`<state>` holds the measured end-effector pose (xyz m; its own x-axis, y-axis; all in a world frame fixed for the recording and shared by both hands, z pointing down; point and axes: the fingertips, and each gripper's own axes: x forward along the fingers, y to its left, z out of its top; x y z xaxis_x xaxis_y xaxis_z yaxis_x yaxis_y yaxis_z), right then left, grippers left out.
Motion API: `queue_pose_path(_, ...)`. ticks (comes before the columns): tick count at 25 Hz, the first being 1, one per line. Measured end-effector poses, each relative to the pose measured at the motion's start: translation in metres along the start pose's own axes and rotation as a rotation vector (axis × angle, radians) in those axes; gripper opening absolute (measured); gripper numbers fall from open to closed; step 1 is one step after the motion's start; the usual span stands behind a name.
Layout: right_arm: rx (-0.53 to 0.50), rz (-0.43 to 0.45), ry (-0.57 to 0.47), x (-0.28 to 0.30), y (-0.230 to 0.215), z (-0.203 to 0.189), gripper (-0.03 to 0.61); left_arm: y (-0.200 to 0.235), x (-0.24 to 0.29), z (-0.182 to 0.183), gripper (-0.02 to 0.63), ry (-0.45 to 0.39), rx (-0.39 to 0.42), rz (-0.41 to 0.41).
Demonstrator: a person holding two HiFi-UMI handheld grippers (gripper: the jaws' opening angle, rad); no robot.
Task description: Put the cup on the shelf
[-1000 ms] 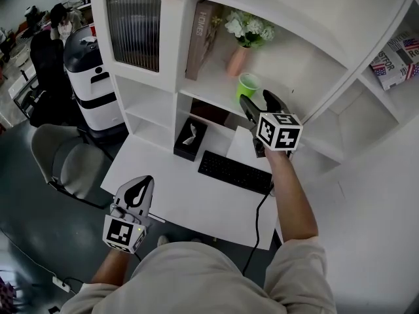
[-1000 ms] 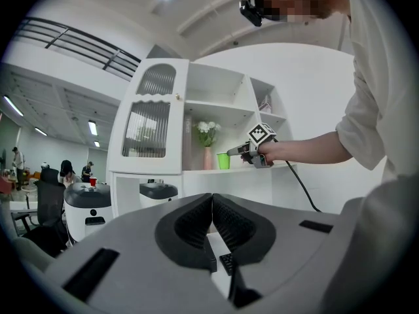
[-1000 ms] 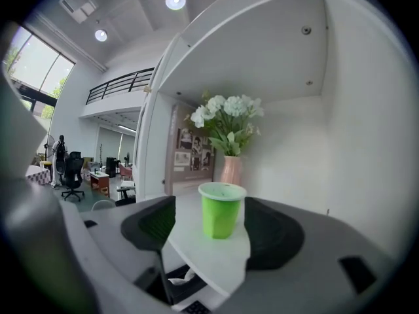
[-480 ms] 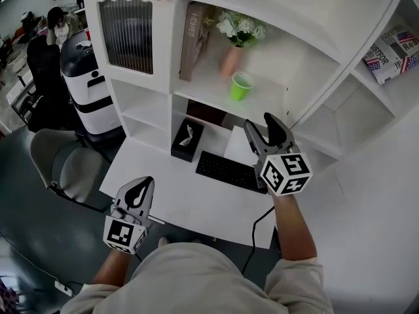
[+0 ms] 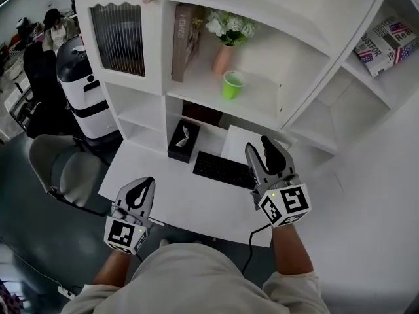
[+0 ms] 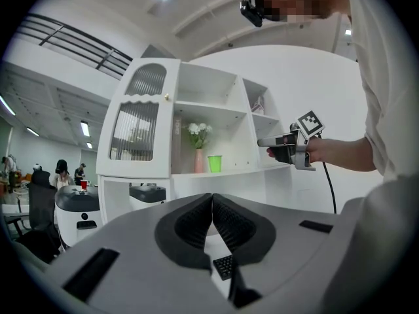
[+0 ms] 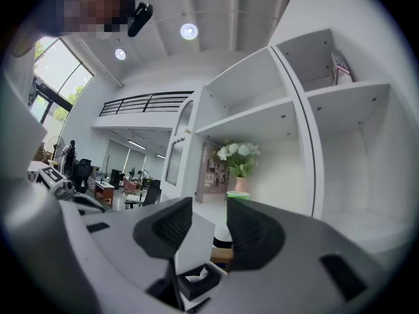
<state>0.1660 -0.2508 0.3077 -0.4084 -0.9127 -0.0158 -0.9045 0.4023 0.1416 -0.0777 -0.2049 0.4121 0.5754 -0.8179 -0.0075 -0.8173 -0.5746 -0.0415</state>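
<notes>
The green cup stands upright on the white shelf, right of a pink vase; it also shows in the left gripper view, and its rim peeks over a jaw in the right gripper view. My right gripper hovers over the desk, well short of the cup; its jaws are closing with nothing between them. My left gripper hangs at the desk's front left edge, its jaws shut and empty.
A pink vase with white flowers and a book stand left of the cup. On the desk lie a black keyboard and a black tissue box. A grey chair and a white machine stand to the left.
My right gripper has drawn back from the shelf toward me and down over the desk, its jaws narrowing. The cup stays on the shelf. The left gripper has not moved.
</notes>
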Motion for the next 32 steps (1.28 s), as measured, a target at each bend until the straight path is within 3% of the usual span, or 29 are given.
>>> queue_pose_path(15, 0.060, -0.037, -0.032, -0.065, 0.017, -0.018, 0.102, -0.015, 0.002, 0.003, 0.002, -0.004, 0.005, -0.015)
queue_pose_path(32, 0.117, -0.058, -0.020, -0.100, 0.026, -0.042, 0.005, -0.030, 0.003, 0.004, 0.002, -0.002, 0.011, -0.028)
